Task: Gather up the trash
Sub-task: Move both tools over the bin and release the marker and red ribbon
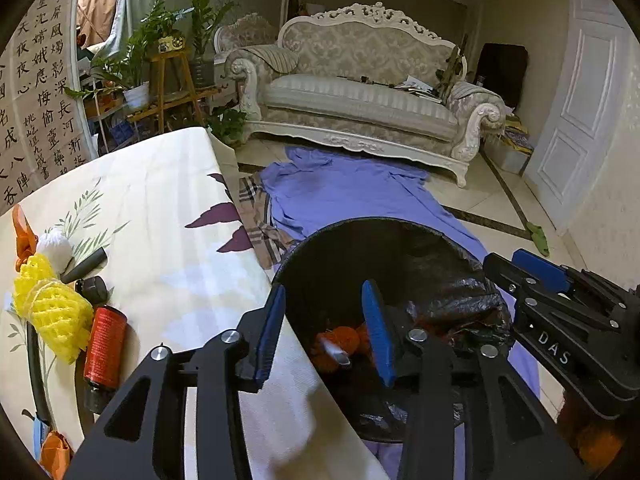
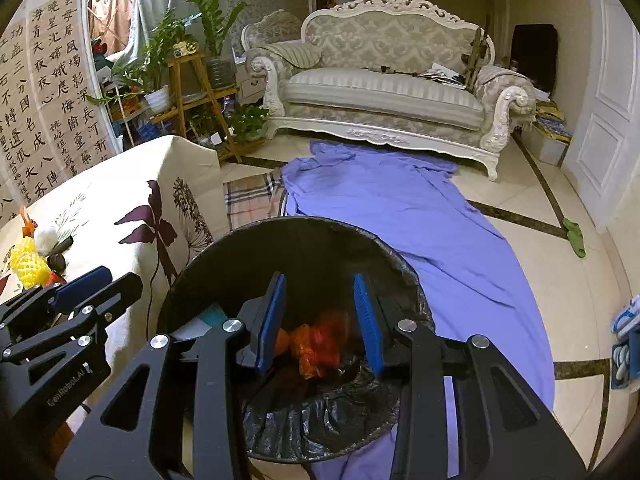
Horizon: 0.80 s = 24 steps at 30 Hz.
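Observation:
A black bin lined with a black bag (image 1: 400, 240) (image 2: 240, 248) stands on the floor beside the table. Orange and red trash (image 1: 340, 340) (image 2: 320, 344) lies inside it. My left gripper (image 1: 324, 328) is open and empty over the bin's near-left rim. My right gripper (image 2: 320, 320) is open and empty above the bin's mouth; it also shows at the right of the left wrist view (image 1: 560, 312). On the table lie yellow foam netting (image 1: 48, 308) (image 2: 26, 260), a red can (image 1: 105, 344), a white ball (image 1: 54, 244), black pieces (image 1: 86, 266) and orange scraps (image 1: 22, 236).
The table with a cream flowered cloth (image 1: 168, 208) (image 2: 132, 184) is at the left. A purple sheet (image 1: 360, 192) (image 2: 420, 216) and plaid cloth (image 2: 250, 198) lie on the tiled floor. A sofa (image 1: 360, 92), plant stands (image 1: 168, 80) and a white door (image 1: 580, 100) are behind.

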Tool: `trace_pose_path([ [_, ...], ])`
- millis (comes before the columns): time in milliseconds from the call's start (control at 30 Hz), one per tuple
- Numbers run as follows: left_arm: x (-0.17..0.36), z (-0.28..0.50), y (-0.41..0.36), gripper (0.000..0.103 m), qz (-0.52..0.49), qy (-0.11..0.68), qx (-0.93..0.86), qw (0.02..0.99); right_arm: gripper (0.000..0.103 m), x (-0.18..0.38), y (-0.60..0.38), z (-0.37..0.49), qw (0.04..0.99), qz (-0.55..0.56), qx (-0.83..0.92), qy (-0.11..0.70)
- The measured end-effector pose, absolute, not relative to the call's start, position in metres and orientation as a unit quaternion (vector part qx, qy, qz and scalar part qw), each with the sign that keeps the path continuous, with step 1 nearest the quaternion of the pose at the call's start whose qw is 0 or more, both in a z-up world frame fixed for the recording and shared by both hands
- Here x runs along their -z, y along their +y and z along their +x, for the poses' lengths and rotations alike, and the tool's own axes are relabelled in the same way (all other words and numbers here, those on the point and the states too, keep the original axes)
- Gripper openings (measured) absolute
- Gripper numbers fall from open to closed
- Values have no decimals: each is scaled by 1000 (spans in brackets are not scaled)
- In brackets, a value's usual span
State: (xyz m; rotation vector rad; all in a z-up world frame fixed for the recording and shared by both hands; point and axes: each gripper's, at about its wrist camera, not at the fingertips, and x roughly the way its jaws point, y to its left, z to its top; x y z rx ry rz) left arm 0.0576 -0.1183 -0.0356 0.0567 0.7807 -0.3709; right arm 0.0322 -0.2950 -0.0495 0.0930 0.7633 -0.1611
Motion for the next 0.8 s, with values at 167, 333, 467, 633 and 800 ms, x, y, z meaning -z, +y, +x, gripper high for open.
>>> trace_pose_path([
  [167,29,56,-115,52,19,376,176,909,38,44,-296,28,925,50,82,368],
  [333,21,48,-105,61,17,371,167,913,43,39,-288,22,927,47,77,365],
  [467,15,37,-87,62,14,371,155,915,45,36,-272,16,928,47,63,365],
  [633,9,20,-53,63,10,374,130,918,46,32,-240,7,929,41,30,367],
  [800,4,2,-12,64,0,372,91,924,47,29,-203,0,929,32,-10,369],
])
